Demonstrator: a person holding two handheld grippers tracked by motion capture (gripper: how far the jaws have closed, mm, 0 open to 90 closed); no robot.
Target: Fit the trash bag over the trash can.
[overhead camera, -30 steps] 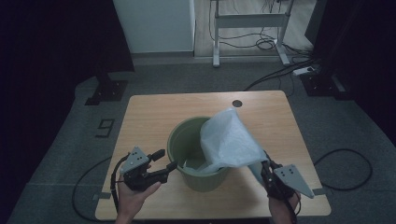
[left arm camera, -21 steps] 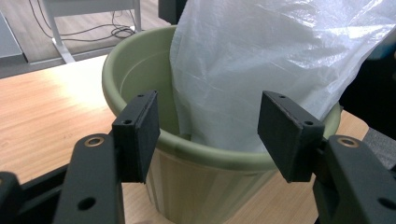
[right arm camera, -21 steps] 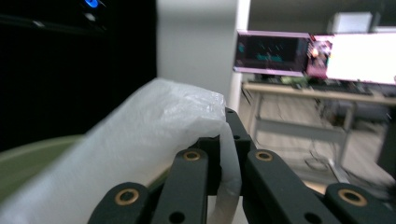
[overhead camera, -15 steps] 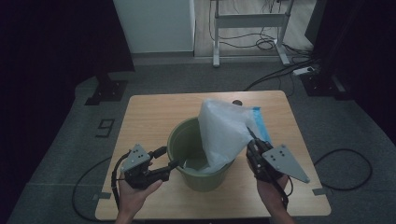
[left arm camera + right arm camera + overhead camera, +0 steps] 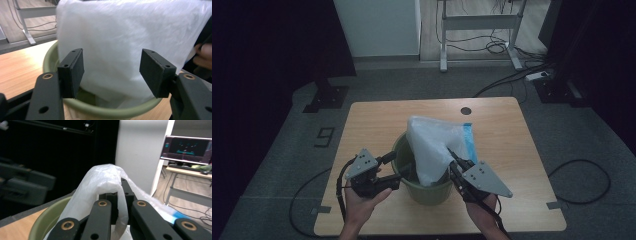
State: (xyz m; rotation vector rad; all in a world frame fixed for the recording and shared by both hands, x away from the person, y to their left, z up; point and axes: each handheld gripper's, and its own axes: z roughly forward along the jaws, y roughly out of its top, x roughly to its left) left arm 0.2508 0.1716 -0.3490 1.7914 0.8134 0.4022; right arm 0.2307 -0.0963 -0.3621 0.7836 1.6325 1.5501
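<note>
High view: my right gripper (image 5: 452, 159) is clamped on the white bag (image 5: 432, 147), holding it up over the green bin (image 5: 428, 192) mid-table; my left gripper (image 5: 398, 167) sits at the bin's near-left rim, jaws apart, just been opening w/ nothing pinched. Left gripper view: pads (image 5: 72, 72) gape in front of the bag (image 5: 125, 42) and rim (image 5: 110, 112). Right gripper view: jaws shut on bag film (image 5: 105, 182), so I judge I'm lining the bin; next I need the left to catch the bag's free edge and spread it over the rim.
</note>
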